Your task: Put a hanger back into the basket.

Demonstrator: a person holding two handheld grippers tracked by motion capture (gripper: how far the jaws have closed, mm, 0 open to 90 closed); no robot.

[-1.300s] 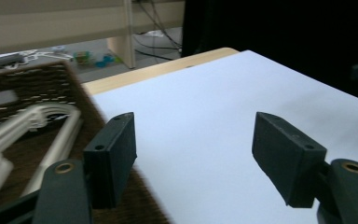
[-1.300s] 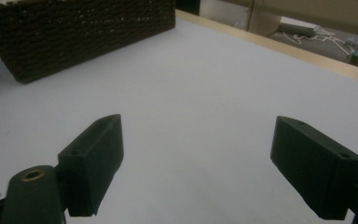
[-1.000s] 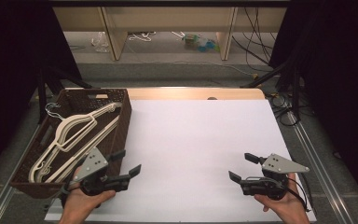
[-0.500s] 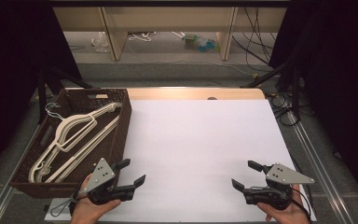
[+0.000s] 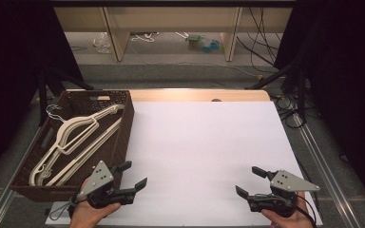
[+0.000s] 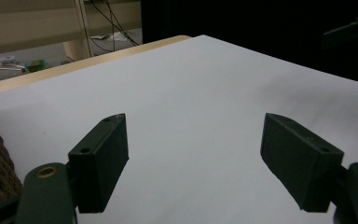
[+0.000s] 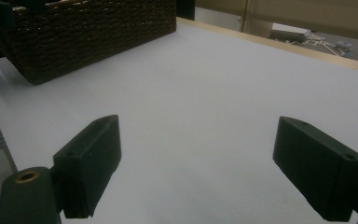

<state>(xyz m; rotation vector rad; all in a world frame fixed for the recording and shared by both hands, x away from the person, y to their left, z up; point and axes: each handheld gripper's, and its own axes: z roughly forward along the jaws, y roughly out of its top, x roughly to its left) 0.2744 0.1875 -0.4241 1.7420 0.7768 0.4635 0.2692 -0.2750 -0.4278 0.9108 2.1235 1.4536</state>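
We have both grippers parked low at the near edge of the tabletop (image 5: pixel 204 156), which is covered by a plain white sheet with nothing lying on it. Our left gripper (image 5: pixel 134 176) sits just beside the near right corner of the brown woven basket (image 5: pixel 123 137); its jaws stand wide apart with nothing between them, and they have just been opening a little further. The left gripper view confirms bare white surface between the jaws. Our right gripper (image 5: pixel 249 181) is well apart on the other side, jaws also spread, empty, same bare sheet in its own view with the basket far off.

The cream hangers (image 5: pixel 71 142) are all lying in the basket, stacked roughly on top of each other, hooks toward the far left corner. None is touched or lifted.

Judgement: the work with the hangers reads as either not begun or at a rest point. Nothing is out on the sheet, so any taking-out or laying-out is left to do; the left gripper is the nearer one for a reach into the basket.
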